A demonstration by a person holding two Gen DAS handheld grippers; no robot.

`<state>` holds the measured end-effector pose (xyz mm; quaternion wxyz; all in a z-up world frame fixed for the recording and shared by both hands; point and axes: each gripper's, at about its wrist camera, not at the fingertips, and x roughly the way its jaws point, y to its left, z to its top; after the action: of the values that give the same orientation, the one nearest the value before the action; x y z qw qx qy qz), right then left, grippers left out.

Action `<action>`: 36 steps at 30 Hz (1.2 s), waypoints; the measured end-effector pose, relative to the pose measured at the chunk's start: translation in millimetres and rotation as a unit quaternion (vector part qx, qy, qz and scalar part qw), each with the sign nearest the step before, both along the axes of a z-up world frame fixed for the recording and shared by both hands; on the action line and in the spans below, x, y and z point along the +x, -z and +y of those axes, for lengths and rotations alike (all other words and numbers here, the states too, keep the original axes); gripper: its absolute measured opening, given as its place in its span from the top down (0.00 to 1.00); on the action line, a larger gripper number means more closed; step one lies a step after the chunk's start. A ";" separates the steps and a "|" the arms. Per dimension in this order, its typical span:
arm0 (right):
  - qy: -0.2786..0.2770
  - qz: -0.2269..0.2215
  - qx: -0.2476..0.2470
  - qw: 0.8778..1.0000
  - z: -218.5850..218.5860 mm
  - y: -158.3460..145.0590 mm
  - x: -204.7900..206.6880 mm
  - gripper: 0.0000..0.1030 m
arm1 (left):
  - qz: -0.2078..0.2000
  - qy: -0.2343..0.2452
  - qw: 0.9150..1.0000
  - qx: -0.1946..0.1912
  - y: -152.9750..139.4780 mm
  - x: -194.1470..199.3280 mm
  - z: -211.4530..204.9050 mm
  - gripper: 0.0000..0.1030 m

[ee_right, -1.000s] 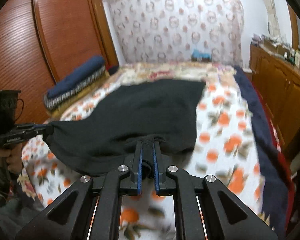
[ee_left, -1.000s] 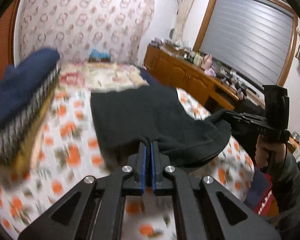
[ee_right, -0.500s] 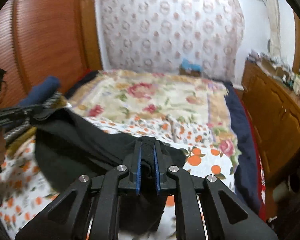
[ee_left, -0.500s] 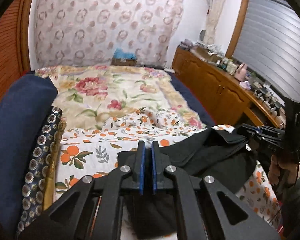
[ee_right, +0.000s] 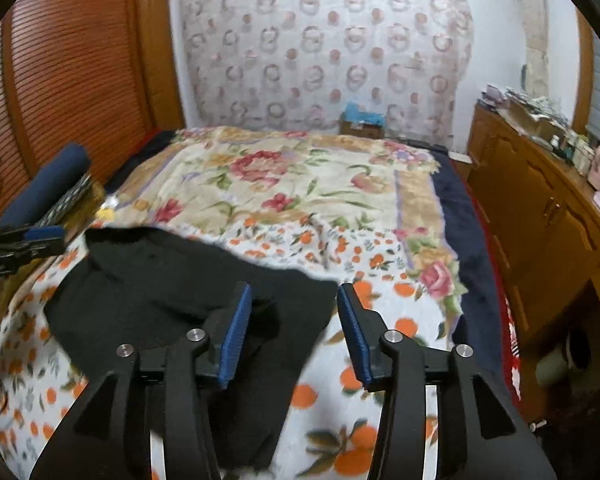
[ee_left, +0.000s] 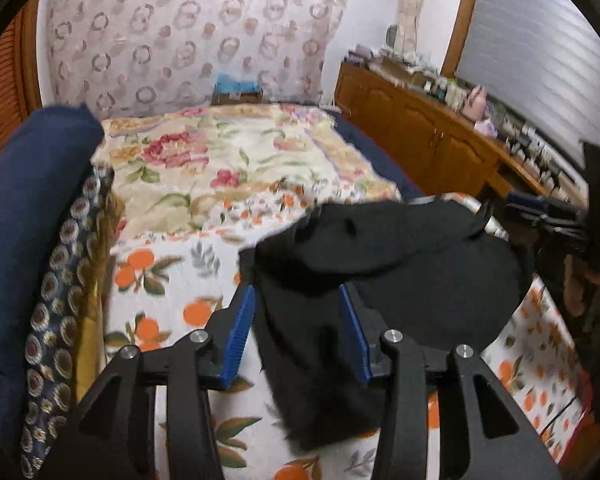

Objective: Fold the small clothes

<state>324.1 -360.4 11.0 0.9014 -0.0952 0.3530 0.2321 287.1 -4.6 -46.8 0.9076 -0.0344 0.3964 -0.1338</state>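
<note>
1. Both grippers, left (ee_left: 296,332) and right (ee_right: 294,332), clamped on the black garment (ee_left: 380,272) earlier, now gape wide, holding nothing.
2. Garment: folded over, lying on the orange-print bedspread (ee_right: 380,392).
3. Risk: loose top layer may slide; fingers could snag it.

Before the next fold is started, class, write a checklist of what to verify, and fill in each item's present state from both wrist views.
1. Left gripper jaws open, released: ok.
2. Right gripper jaws open, released: ok.
3. Black garment resting on the orange-print sheet: ok.
4. Garment lying flat and smooth: not ok, its top layer is bunched and rumpled.
5. Edges lined up after the fold: cannot tell, the frames are blurred.
6. Garment apart from the stacked blankets: ok.
</note>
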 end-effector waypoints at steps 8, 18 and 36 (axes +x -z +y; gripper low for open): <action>-0.051 0.021 -0.036 0.998 28.2 28.9 14.0 0.51 | 0.029 -0.016 0.999 0.014 20.2 22.0 -4.0 0.59; 0.015 0.038 -0.005 0.999 14.0 33.6 68.4 0.97 | 0.003 -0.084 0.996 0.037 17.3 60.8 5.7 0.59; 0.027 0.115 0.035 0.992 8.8 56.2 57.4 0.45 | 0.063 -0.039 0.997 -0.014 33.9 52.8 4.5 0.58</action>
<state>381.5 -351.6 -45.2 0.8634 -0.0266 0.4487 0.2291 339.9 -0.2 -80.7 0.8847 -0.0705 0.4496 -0.1012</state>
